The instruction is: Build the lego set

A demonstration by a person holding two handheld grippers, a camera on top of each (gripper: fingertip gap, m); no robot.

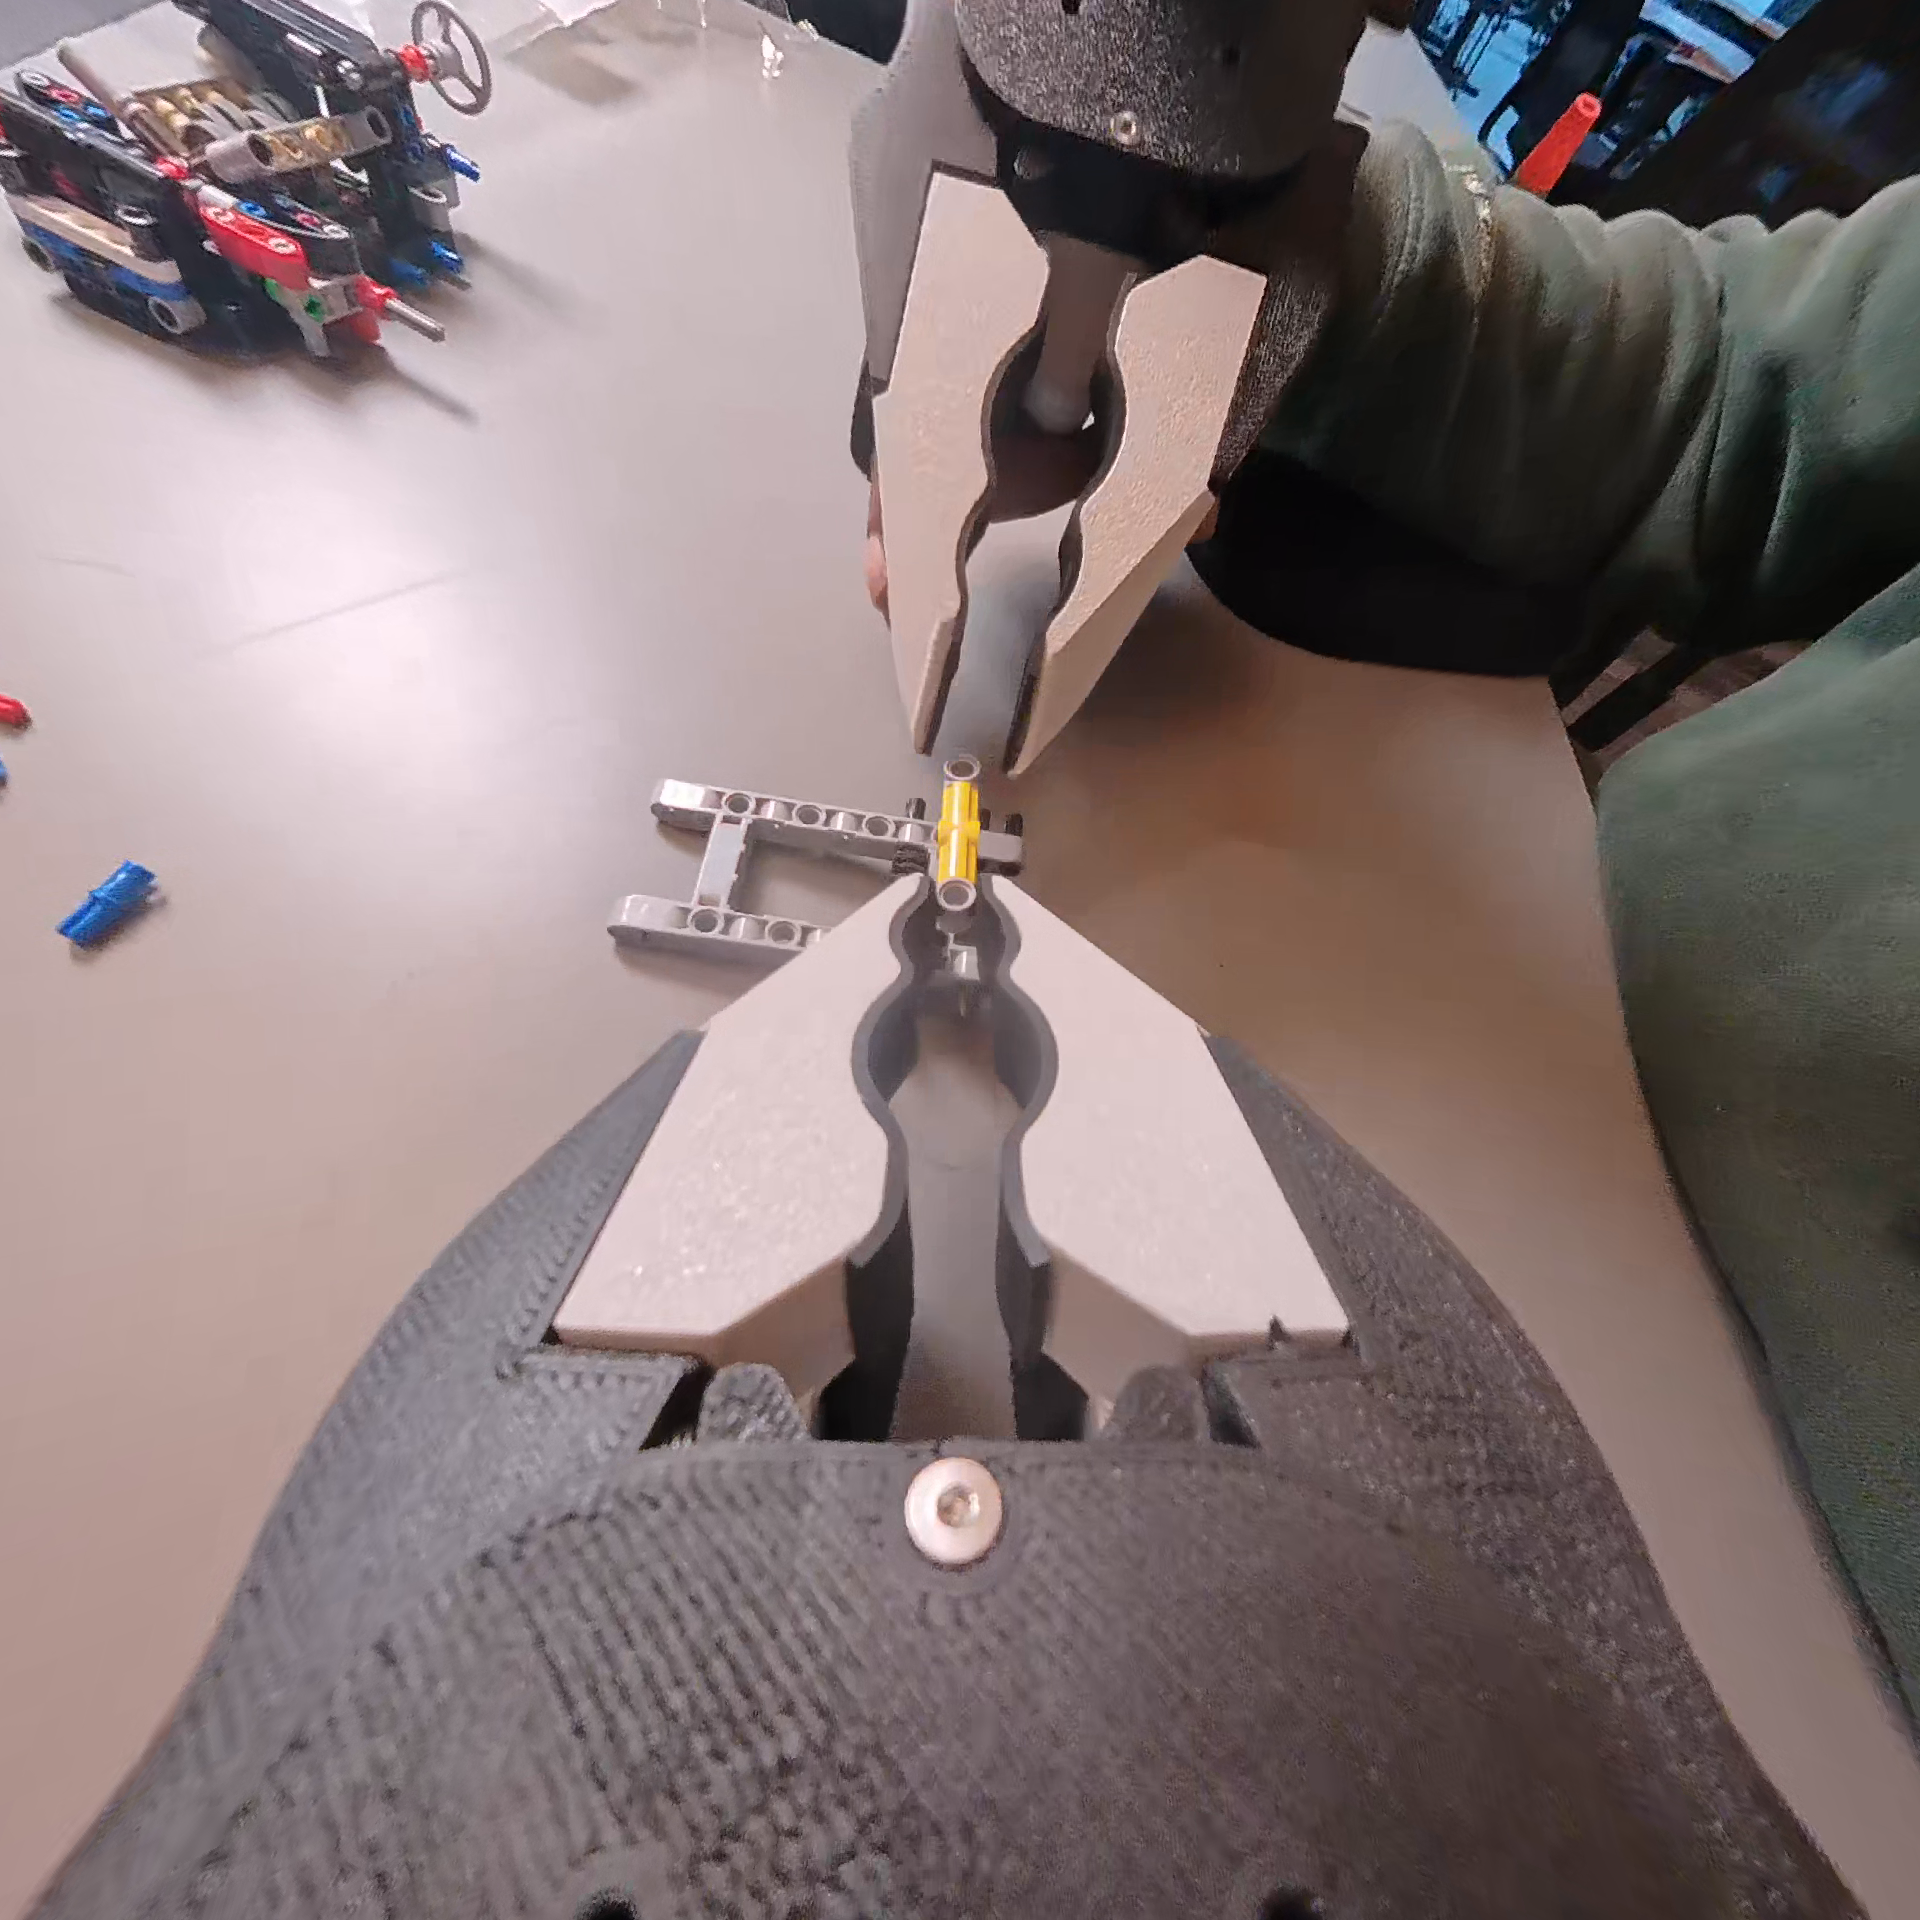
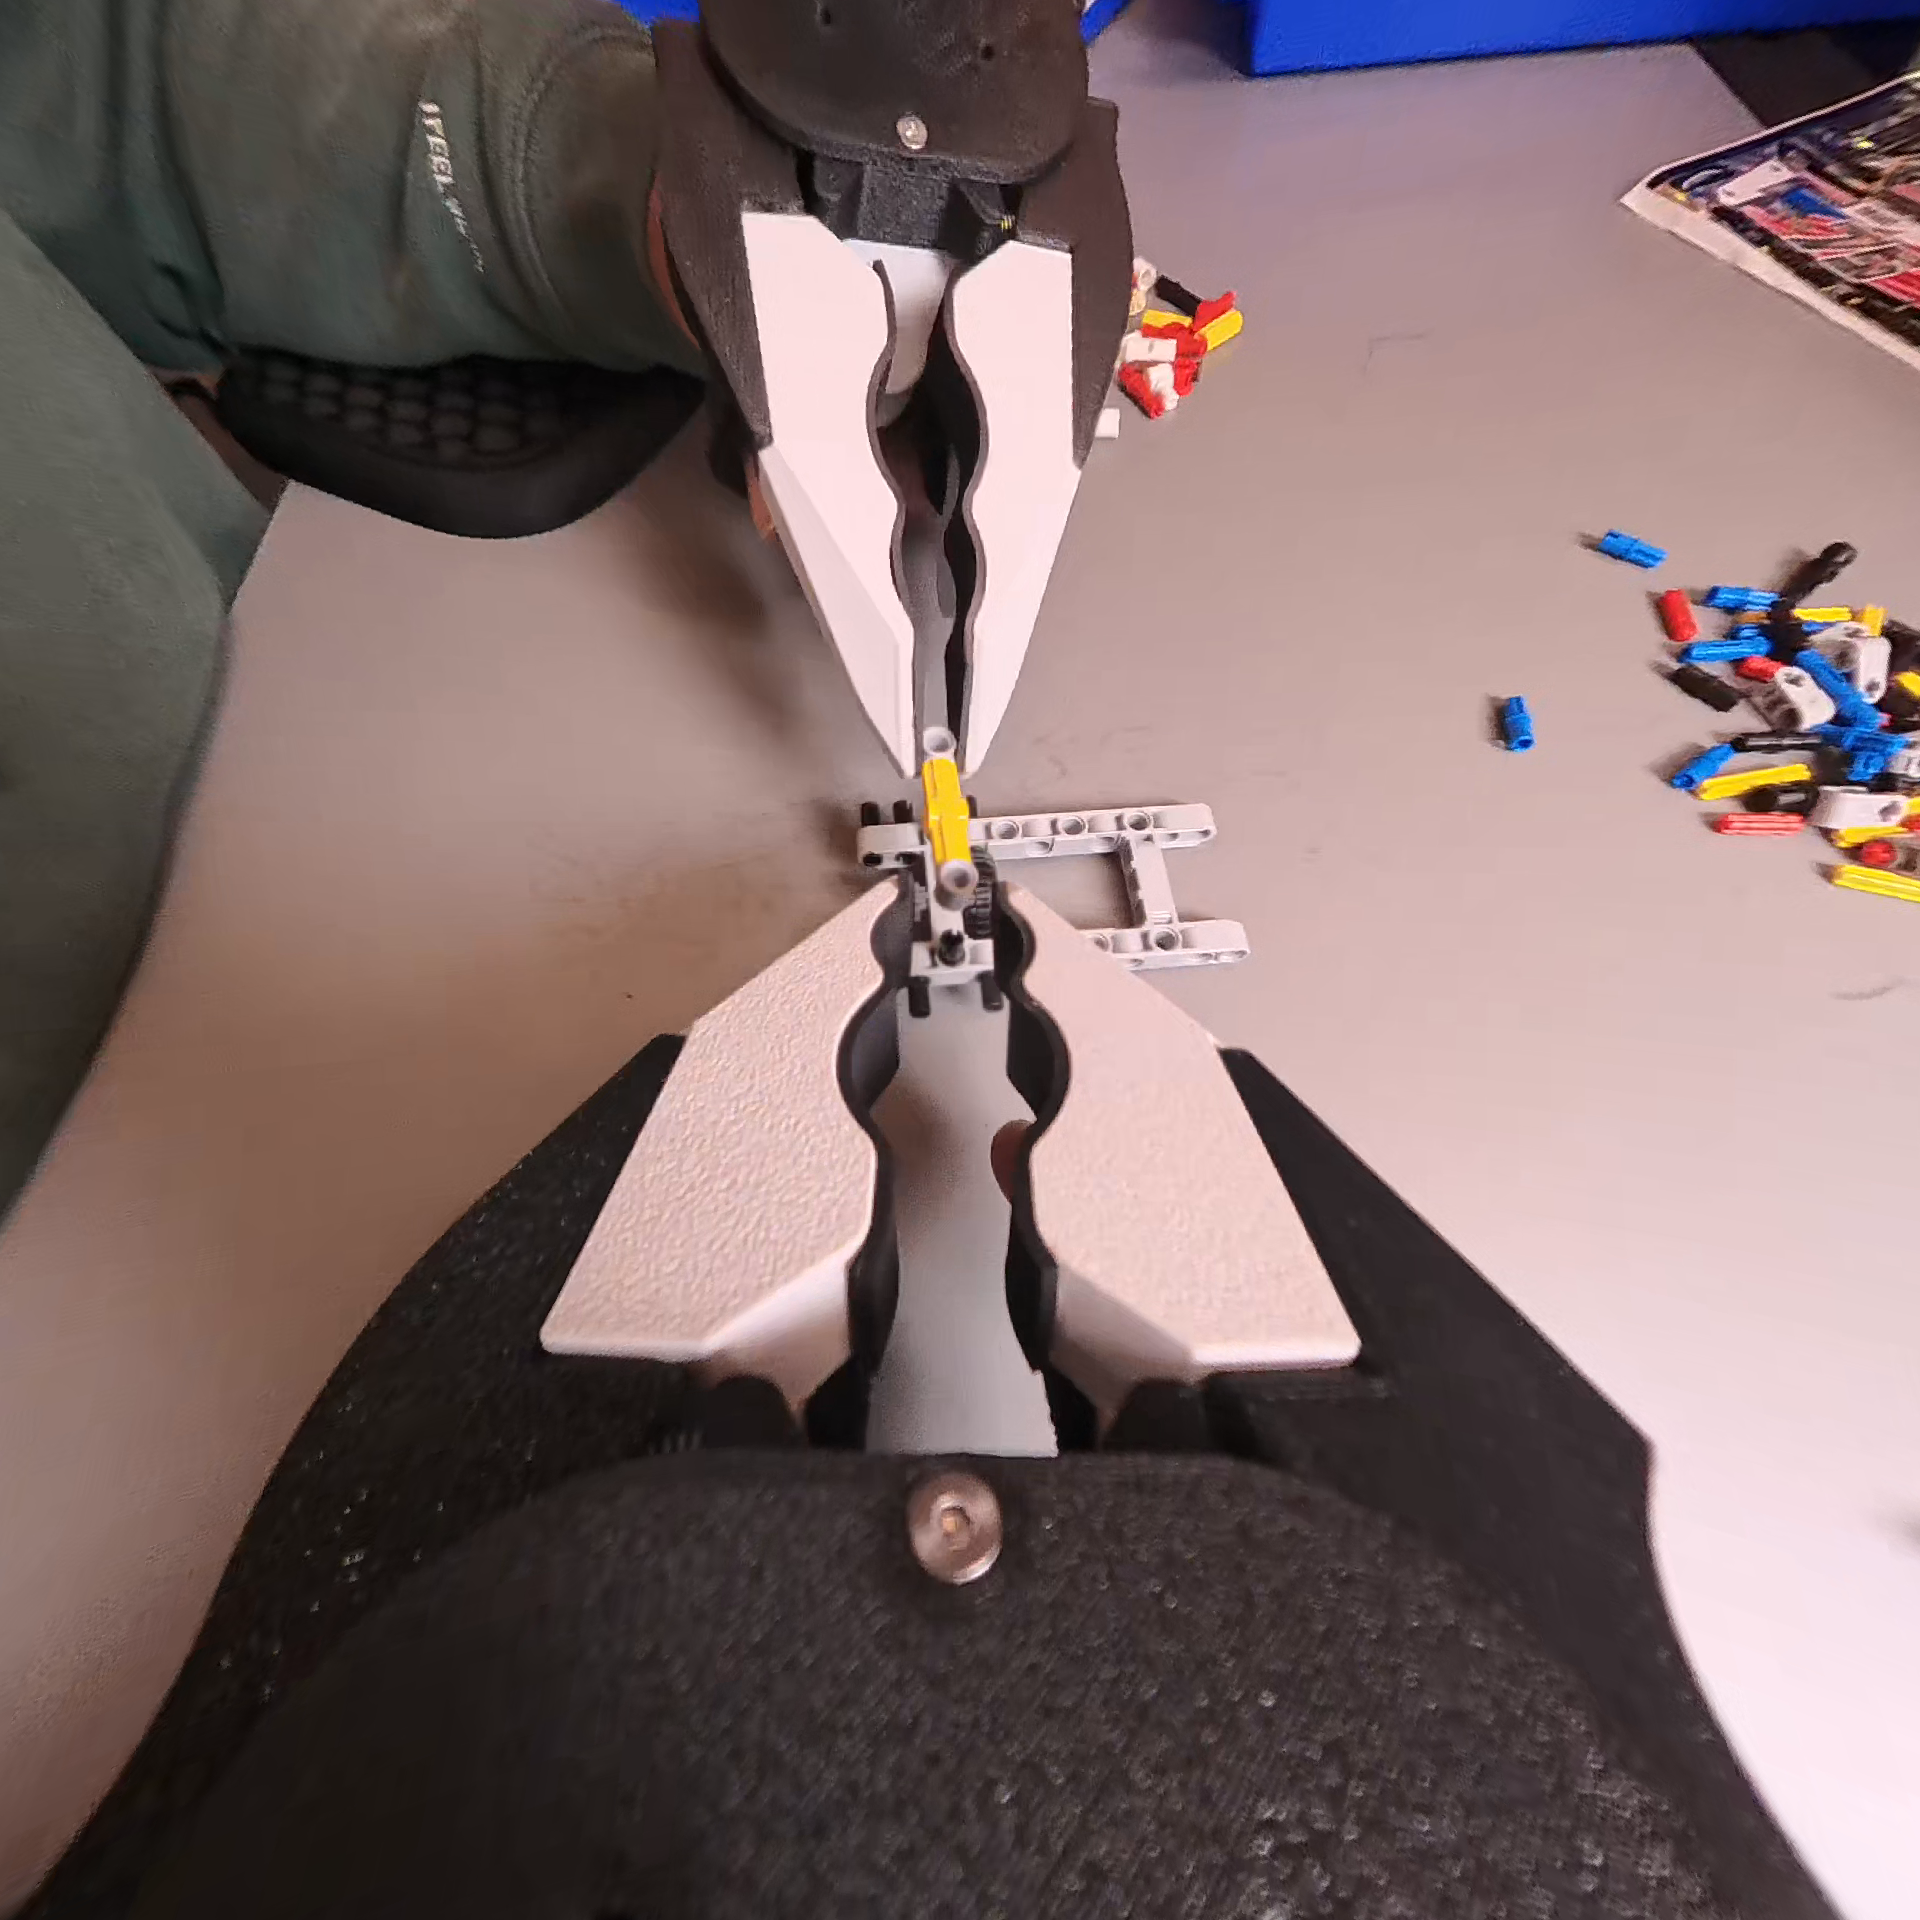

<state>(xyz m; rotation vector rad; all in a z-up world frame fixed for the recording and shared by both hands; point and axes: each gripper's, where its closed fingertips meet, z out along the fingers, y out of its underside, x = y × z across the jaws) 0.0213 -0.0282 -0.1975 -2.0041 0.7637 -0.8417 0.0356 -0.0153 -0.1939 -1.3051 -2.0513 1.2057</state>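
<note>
Left gripper [image 1: 957, 896], low centre of the left wrist view, pinching one end of the yellow axle connector with grey end bushes [image 1: 956, 834]. Right gripper [image 2: 948, 914], low centre of the right wrist view, narrowed around the small grey-and-black stud block [image 2: 951, 951] of the grey H-shaped lego frame [image 2: 1132, 878]; whether gripping, cannot tell. Connector and frame at mid-frame on the pale grey tabletop [image 2: 1455, 1143]. Partly built black, blue and red lego vehicle [image 1: 239, 187] in the upper left of the left view. Loose pile of blue, yellow, red and black pins [image 2: 1808, 717] at right edge, printed instruction booklet [image 2: 1808, 197] upper right of the right view. No containers in view.
</note>
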